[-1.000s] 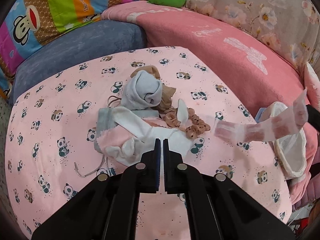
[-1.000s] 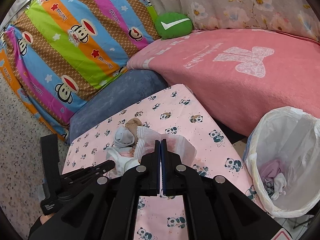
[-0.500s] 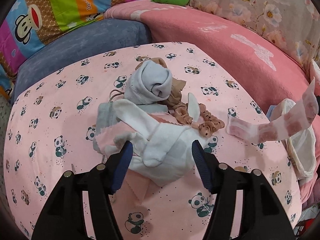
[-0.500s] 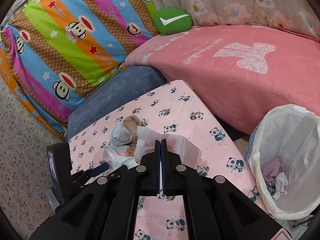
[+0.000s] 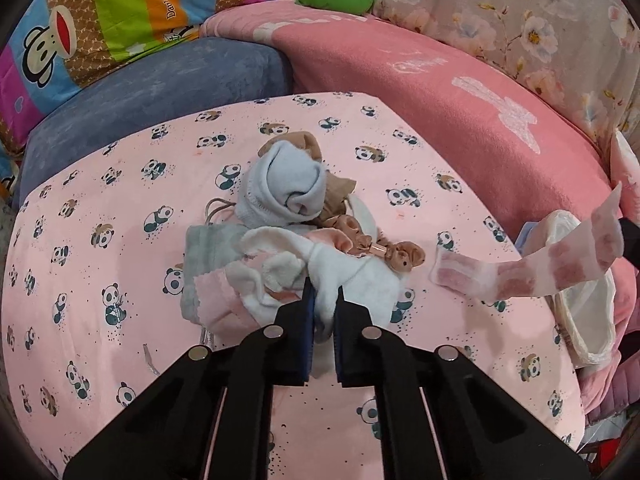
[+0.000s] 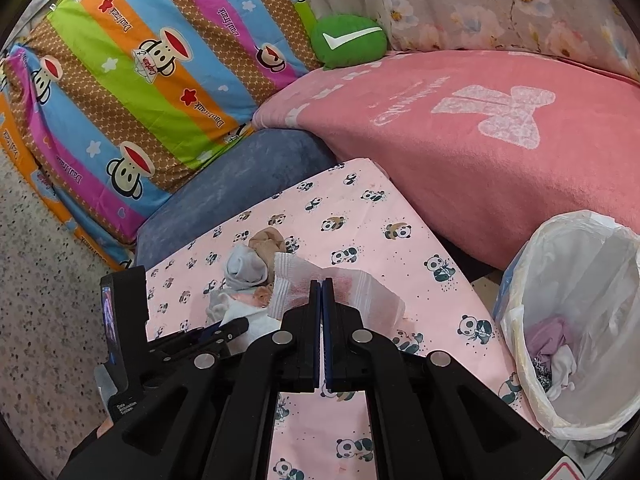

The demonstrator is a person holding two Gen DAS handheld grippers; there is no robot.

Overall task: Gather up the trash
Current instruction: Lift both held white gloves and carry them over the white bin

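On a panda-print sheet (image 5: 100, 200), the left gripper (image 5: 323, 300) is closing on a white cloth (image 5: 352, 276) in the near pile. The right gripper (image 6: 321, 284) pinches a pink-stained pad (image 6: 348, 284), bin (image 6: 580, 280) at right.

Left gripper (image 5: 323, 300) jaws closing on white sock (image 5: 352, 276), sock pile, panda-print sheet (image 5: 120, 280)

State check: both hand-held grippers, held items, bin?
Left hand-held gripper: closing on white cloth piece in the pile.
Right hand-held gripper: shut on pink-stained white gauze strip, lifted.
White-lined trash bin: open, partly filled.
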